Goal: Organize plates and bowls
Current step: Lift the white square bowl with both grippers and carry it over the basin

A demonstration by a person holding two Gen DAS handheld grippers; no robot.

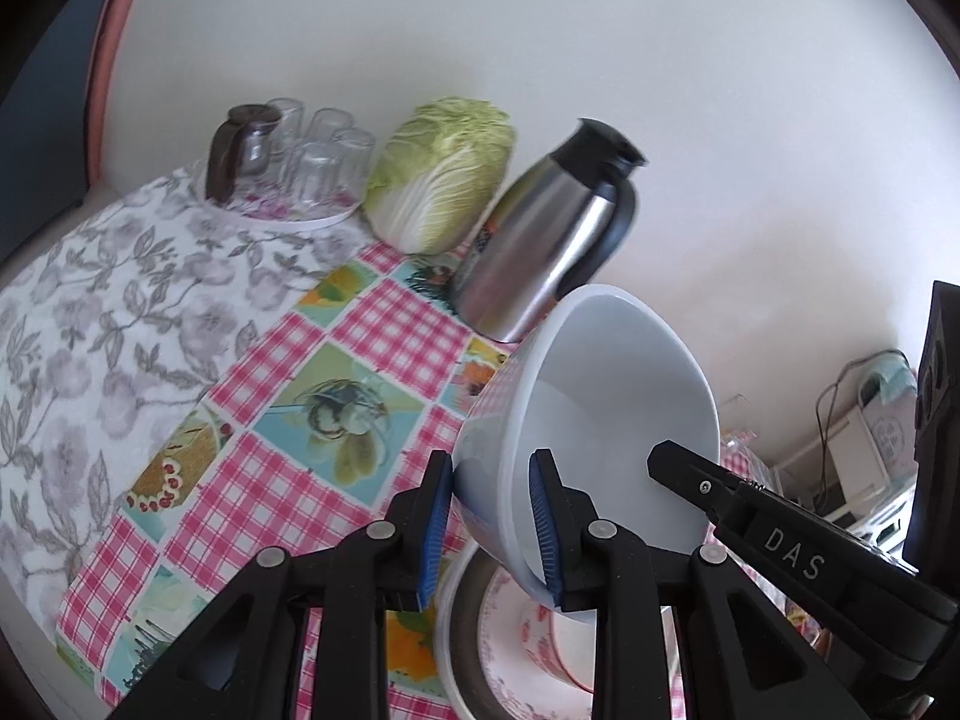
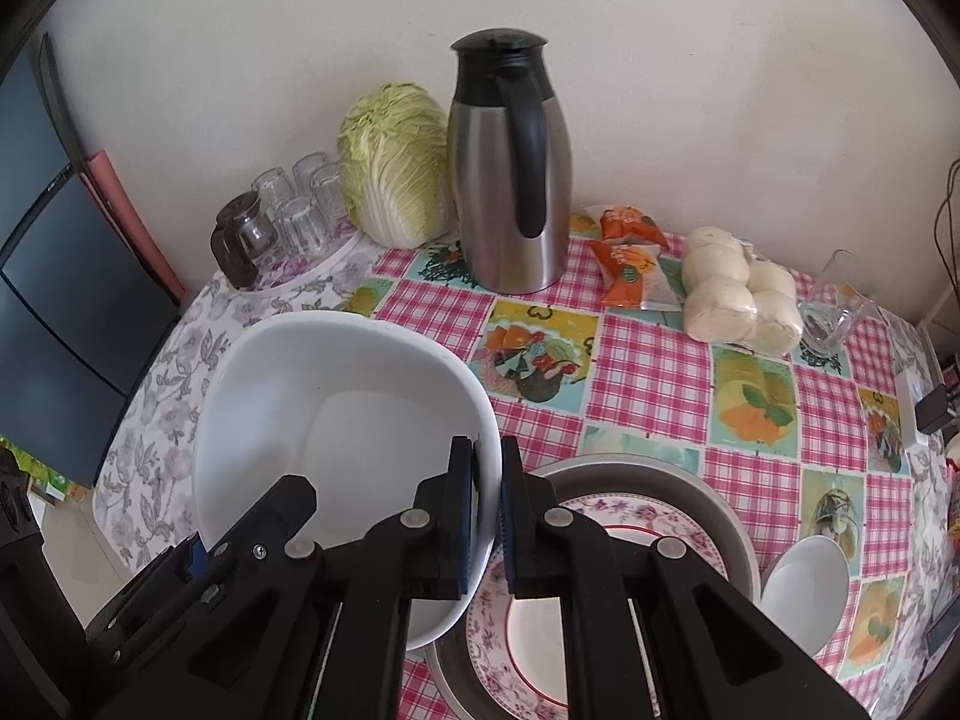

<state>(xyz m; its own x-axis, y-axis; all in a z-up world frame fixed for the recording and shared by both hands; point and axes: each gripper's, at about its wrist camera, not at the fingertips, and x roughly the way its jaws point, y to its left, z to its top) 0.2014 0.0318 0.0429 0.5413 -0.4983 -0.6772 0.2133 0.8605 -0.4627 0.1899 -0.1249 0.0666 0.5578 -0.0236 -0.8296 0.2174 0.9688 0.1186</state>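
Note:
A large white bowl (image 1: 606, 396) (image 2: 336, 408) hangs tilted above the table, held on opposite sides of its rim. My left gripper (image 1: 492, 522) straddles the near rim, one blue pad inside and one outside. My right gripper (image 2: 489, 510) is shut on the bowl's right rim; its black finger (image 1: 708, 486) shows inside the bowl in the left wrist view. Below lies a metal tray (image 2: 690, 486) holding a floral plate (image 2: 672, 522) (image 1: 510, 660). A small white bowl (image 2: 804, 588) sits to the tray's right.
A steel thermos jug (image 2: 510, 180) (image 1: 540, 240), a napa cabbage (image 2: 396, 162) (image 1: 444, 174) and a tray of upturned glasses (image 2: 294, 216) (image 1: 300, 162) stand along the wall. Snack packets (image 2: 630, 258), bagged buns (image 2: 738, 294) and a glass pitcher (image 2: 834, 318) lie at the back right.

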